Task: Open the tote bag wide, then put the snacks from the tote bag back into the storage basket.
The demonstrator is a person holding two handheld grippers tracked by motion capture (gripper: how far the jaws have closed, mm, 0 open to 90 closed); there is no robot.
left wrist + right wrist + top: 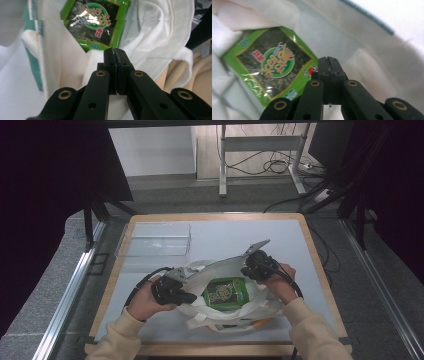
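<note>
A white cloth bag (200, 312) lies open on the table's near half. Flat inside it rests a green seaweed snack packet (225, 292). My left gripper (192, 297) sits at the bag's left rim, jaws pressed together with the white cloth (152, 57) bunched around their tips. My right gripper (246, 270) is at the far right rim, also shut, and the rim runs taut between the two. The left gripper (115, 50) points at the packet (96, 20). Just past the right gripper (329, 58) the packet (272, 67) lies against the bag's pale lining.
A clear plastic box (155, 240) stands at the table's far left. The grey table top has a wooden edge (320, 270). Beyond the table are a desk frame (260, 145) and cables on the floor.
</note>
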